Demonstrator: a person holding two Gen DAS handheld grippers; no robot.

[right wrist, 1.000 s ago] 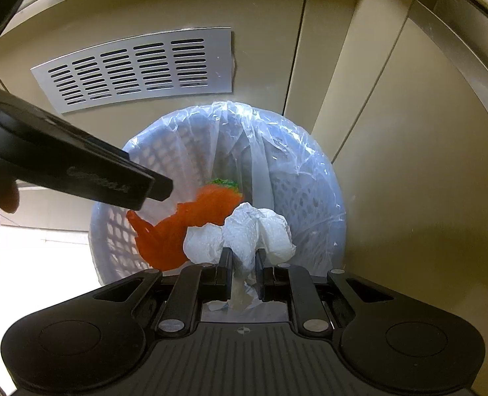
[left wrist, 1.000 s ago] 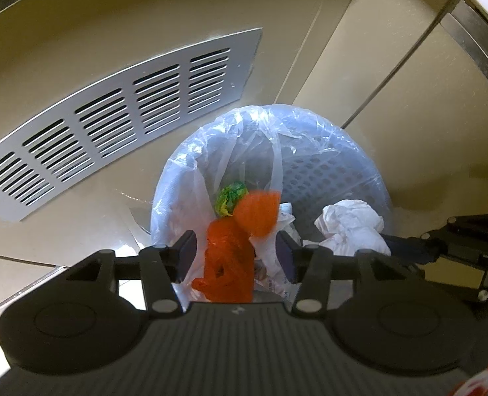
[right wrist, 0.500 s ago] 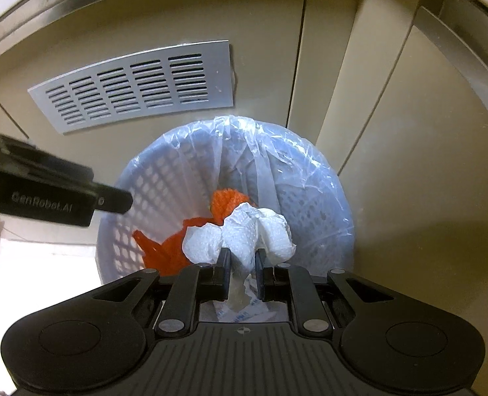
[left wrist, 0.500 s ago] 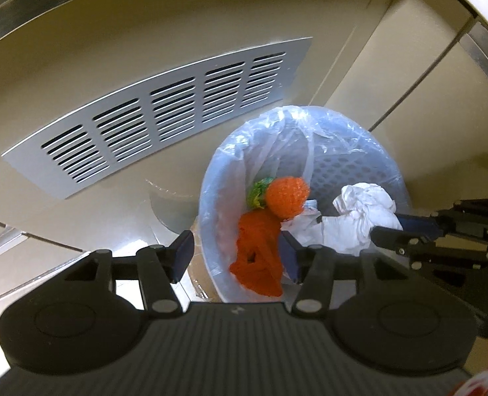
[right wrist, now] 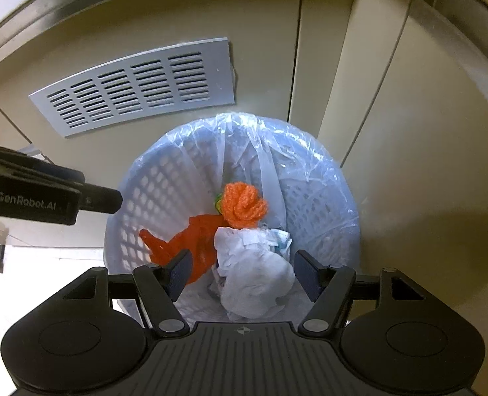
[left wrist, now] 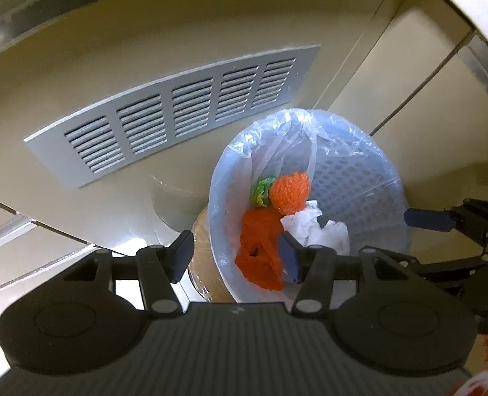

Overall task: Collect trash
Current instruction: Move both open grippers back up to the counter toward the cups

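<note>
A pale blue lattice trash basket lined with a clear plastic bag stands below both grippers; it also shows in the left wrist view. Inside lie orange mesh netting, a green scrap and a crumpled white paper tissue. My right gripper is open and empty above the tissue. My left gripper is open and empty over the basket's left rim.
The basket stands against beige cabinet panels with a grey louvred vent plate. A round tan base shows beside the basket. Pale floor lies at the left.
My right gripper has opened and let go of the white tissue, which now lies in the basket. My left gripper has drawn back to the left.
</note>
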